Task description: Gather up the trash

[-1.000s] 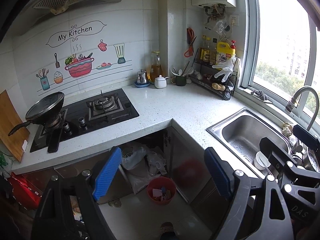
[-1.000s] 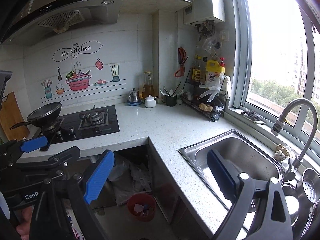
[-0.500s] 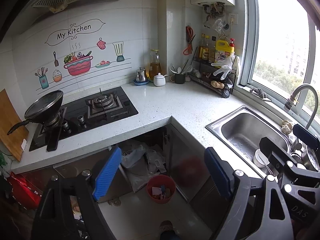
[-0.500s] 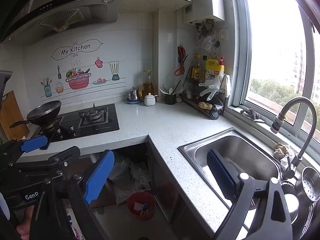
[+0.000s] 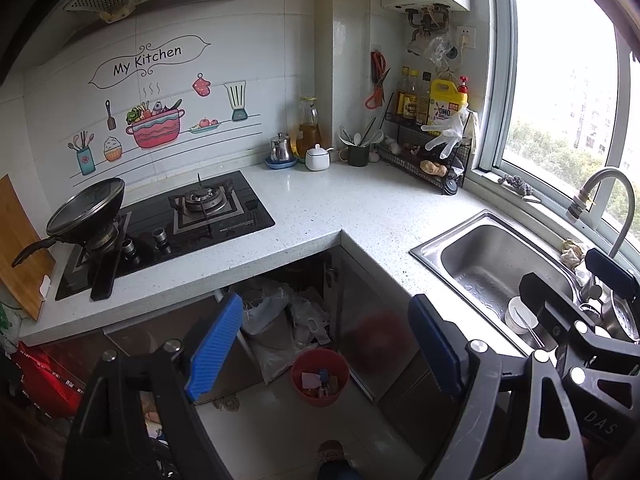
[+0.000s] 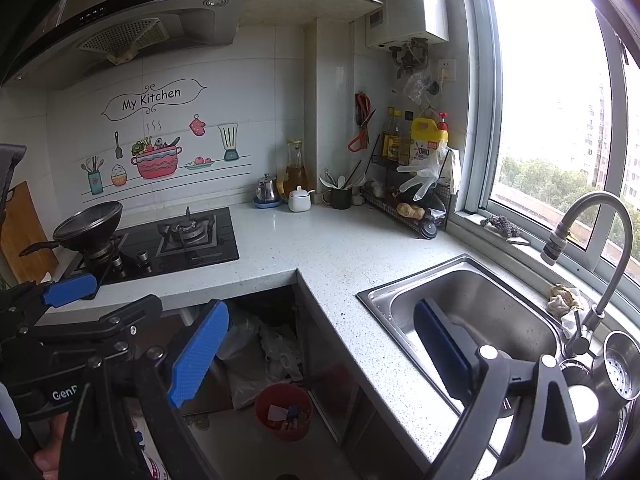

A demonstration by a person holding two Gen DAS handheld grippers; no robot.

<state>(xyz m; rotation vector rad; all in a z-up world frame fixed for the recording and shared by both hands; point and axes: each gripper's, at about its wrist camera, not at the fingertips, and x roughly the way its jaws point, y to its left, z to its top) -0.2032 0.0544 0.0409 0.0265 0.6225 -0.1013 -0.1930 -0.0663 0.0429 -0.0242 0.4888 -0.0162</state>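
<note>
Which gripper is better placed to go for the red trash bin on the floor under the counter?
Probably left. The red bin sits centred between the open left gripper pads in its view; the open right gripper hangs over the counter edge, bin off toward its left pad.

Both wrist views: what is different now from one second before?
Nothing visibly changed. Both tongs, left and right, remain open and empty above the kitchen corner. The red bin on the floor, the pan on the stove and the sink are where they were.
</note>
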